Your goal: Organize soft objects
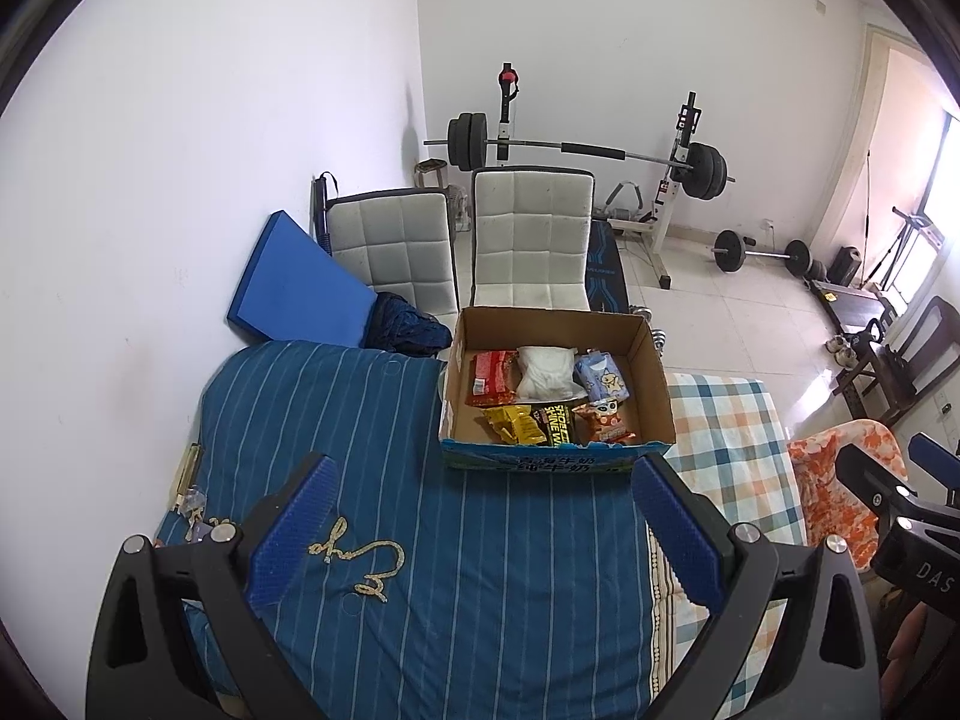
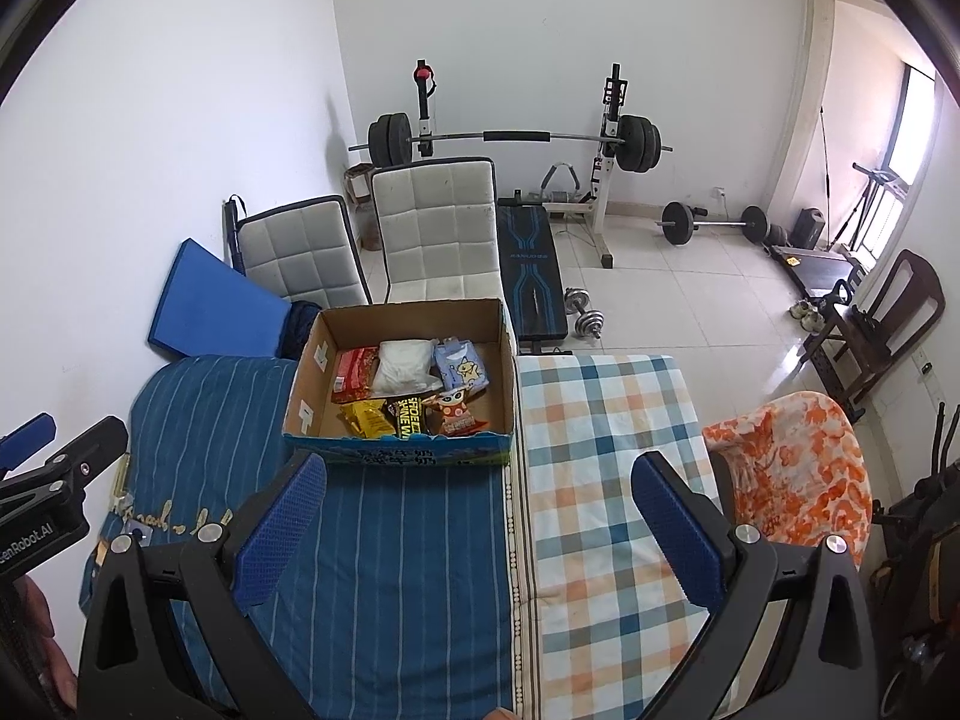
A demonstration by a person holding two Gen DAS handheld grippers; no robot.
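Left tool [image 1: 480, 531]: fingers spread wide, nothing between them, hovering over the blue striped blanket [image 1: 420, 510].
Right tool [image 2: 477, 531]: fingers spread wide, empty, above the seam between the blue striped blanket and the checked sheet [image 2: 600, 450].
Cardboard box [image 2: 396, 450]: on the bed, holding a white bag [image 2: 405, 367], red packet [image 2: 354, 375], yellow packet [image 2: 366, 418] and other snack packs.

The right gripper [image 2: 480, 519] hangs with its blue-padded jaws spread wide and nothing between them. Ahead of it a cardboard box [image 2: 414, 324] holds a white pouch [image 2: 403, 367], a yellow packet [image 2: 365, 418] and what may be tissue packs. The left gripper [image 2: 48, 468] shows at the left edge.
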